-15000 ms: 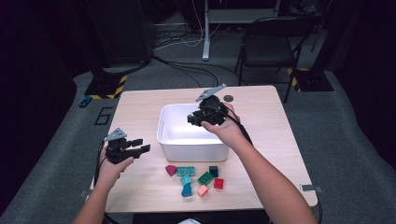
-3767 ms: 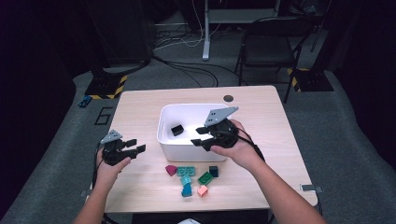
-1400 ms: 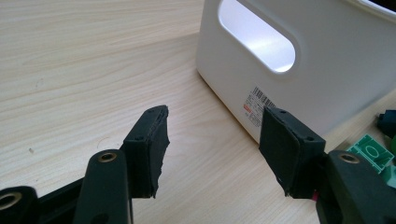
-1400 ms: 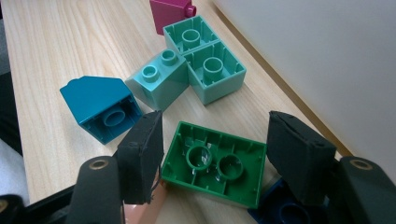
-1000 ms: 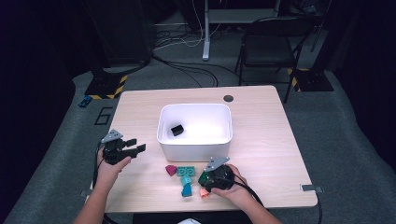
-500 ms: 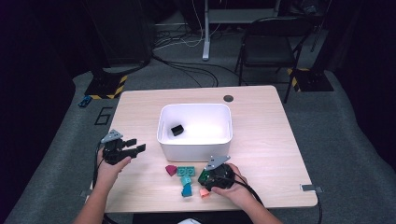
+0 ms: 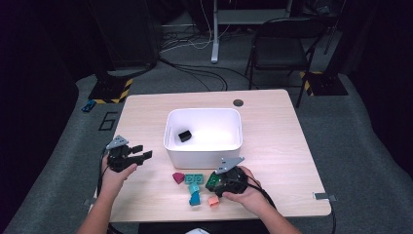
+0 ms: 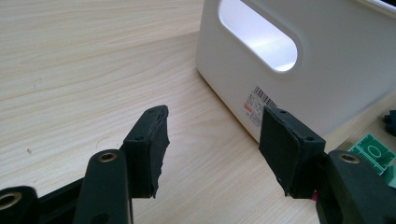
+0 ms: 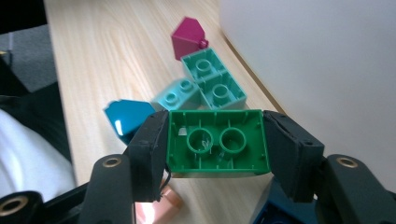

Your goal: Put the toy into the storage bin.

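Observation:
My right gripper point(image 9: 215, 144) is shut on a dark green brick point(image 9: 217, 140), held with its hollow underside toward the camera, just above the table in front of the white bin point(image 7: 203, 146). From above, the right gripper point(image 7: 220, 183) sits at the right end of a cluster of loose bricks: a magenta one point(image 7: 178, 178), a teal one point(image 7: 194, 179), a light turquoise one point(image 9: 176, 97), a blue one point(image 7: 195, 198) and a salmon one point(image 7: 213, 201). A black brick point(image 7: 184, 136) lies inside the bin. My left gripper point(image 7: 139, 157) hovers open left of the bin, nothing between its pads point(image 8: 154, 144).
The bin's handle slot point(image 8: 258, 35) and a label point(image 8: 261, 105) face the left gripper. A dark round grommet point(image 7: 238, 103) is set in the table behind the bin. A chair point(image 7: 282, 39) and floor cables point(image 7: 195, 68) lie beyond the table's far edge.
The right gripper dropped a black brick into the bin, came down to the front cluster and closed on the dark green brick. The left gripper stayed put, open.

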{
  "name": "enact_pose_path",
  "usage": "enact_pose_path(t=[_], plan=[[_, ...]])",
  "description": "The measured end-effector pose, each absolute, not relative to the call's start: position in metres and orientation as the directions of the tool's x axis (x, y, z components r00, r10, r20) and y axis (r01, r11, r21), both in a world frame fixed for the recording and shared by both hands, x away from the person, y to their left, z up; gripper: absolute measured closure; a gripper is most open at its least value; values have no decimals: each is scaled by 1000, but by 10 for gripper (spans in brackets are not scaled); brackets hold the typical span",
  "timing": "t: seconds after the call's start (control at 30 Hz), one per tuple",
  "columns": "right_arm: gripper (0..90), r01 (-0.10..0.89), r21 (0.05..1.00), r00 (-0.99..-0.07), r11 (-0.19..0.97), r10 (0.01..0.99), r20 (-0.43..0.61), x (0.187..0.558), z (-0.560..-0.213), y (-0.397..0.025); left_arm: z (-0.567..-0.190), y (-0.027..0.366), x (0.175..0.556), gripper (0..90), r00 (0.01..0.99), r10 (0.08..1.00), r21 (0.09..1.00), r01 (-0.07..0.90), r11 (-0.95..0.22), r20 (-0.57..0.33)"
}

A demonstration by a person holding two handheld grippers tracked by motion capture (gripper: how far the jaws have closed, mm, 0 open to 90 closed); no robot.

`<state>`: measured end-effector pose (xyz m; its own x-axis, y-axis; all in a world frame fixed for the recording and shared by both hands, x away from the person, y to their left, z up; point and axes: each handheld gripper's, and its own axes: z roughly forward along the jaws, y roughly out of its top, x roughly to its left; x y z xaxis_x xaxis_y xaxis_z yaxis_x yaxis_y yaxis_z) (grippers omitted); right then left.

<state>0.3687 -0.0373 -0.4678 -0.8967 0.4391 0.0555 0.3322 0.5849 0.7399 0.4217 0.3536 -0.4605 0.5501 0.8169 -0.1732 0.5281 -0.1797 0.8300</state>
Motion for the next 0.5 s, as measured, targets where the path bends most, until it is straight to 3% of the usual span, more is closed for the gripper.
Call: enact_pose_path(t=[0.5], plan=[[426, 265, 751, -932, 605, 360, 39, 367, -409, -40, -461, 354, 421, 418, 548, 818, 830, 529, -176, -176]])
